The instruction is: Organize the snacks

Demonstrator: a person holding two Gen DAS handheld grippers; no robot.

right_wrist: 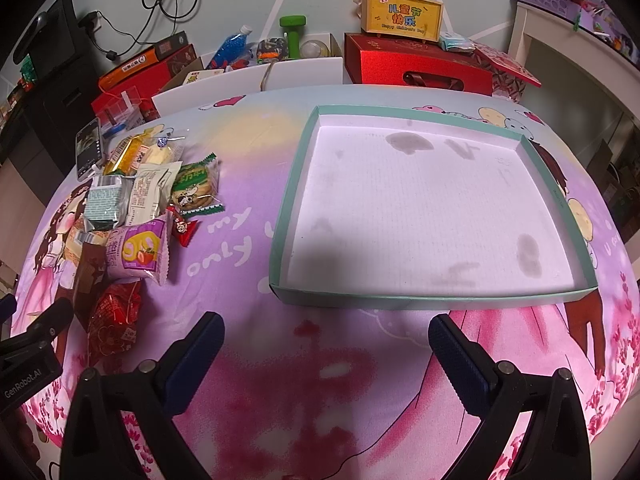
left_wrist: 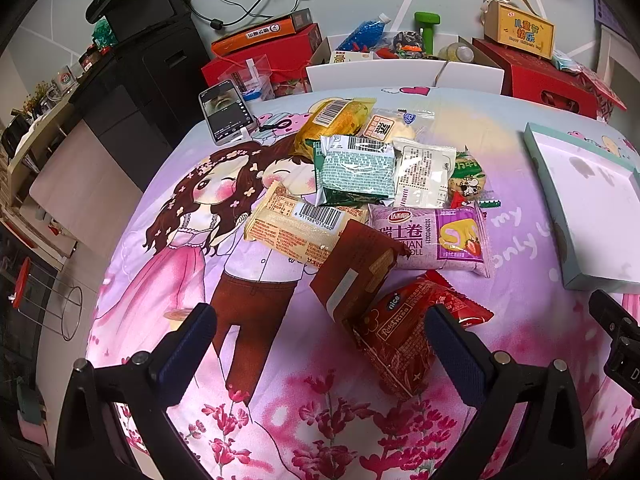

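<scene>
A pile of snack packets lies on the cartoon-print cloth: a red packet [left_wrist: 404, 340] nearest, a dark red-brown packet [left_wrist: 352, 268], a purple roll packet [left_wrist: 432, 240], a beige barcode packet [left_wrist: 300, 228], a green-white packet [left_wrist: 356, 170] and others behind. My left gripper [left_wrist: 320, 344] is open and empty just short of the red packet, whose right end lies by the right finger. A shallow teal-rimmed tray [right_wrist: 420, 298] with a white floor lies empty on the right. My right gripper [right_wrist: 324, 352] is open and empty in front of the tray. The pile shows at left in the right wrist view [right_wrist: 136, 216].
A phone [left_wrist: 226, 112] lies at the cloth's far left edge. Red gift boxes [right_wrist: 416, 66], a yellow box [right_wrist: 400, 16], white boxes of clutter [left_wrist: 400, 72] and a green dumbbell [right_wrist: 294, 34] stand behind the table. Dark cabinets [left_wrist: 152, 64] stand at left.
</scene>
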